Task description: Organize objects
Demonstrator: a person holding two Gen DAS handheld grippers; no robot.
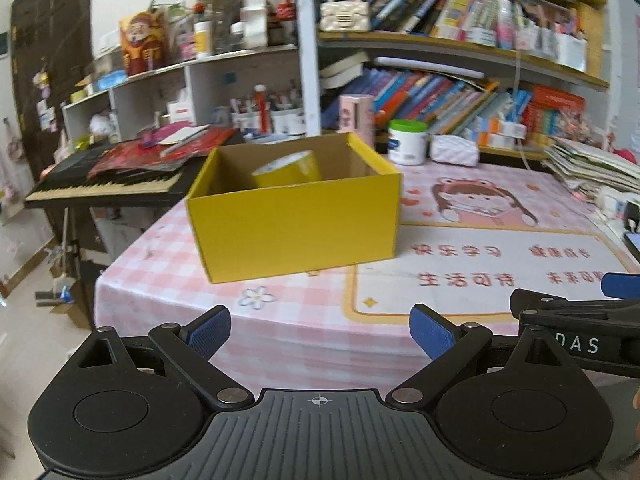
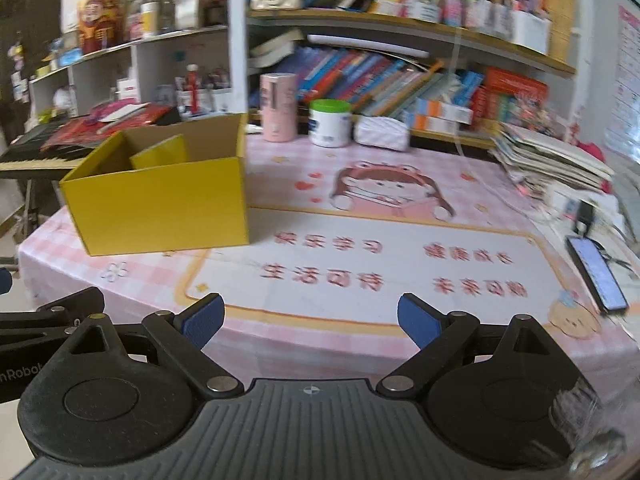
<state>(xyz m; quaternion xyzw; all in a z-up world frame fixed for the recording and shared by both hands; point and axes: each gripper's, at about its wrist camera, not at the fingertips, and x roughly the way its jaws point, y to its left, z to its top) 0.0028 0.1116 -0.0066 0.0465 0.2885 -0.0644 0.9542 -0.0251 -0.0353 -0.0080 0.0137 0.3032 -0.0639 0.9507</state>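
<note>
An open yellow cardboard box (image 1: 294,224) stands on the pink checked table cover at the table's left side. A yellow tape roll (image 1: 288,170) leans inside it. The box (image 2: 160,196) and the roll (image 2: 160,152) also show in the right wrist view. My left gripper (image 1: 320,336) is open and empty, held back over the table's near edge, short of the box. My right gripper (image 2: 310,320) is open and empty over the near edge, right of the box. Its body shows at the right of the left wrist view (image 1: 576,320).
A pink cylinder (image 2: 278,106), a white tub with a green lid (image 2: 330,124) and a white pouch (image 2: 382,132) stand at the table's back. A phone (image 2: 598,274) and stacked papers (image 2: 552,160) lie at the right. A keyboard (image 1: 104,188) sits left of the table. Bookshelves stand behind.
</note>
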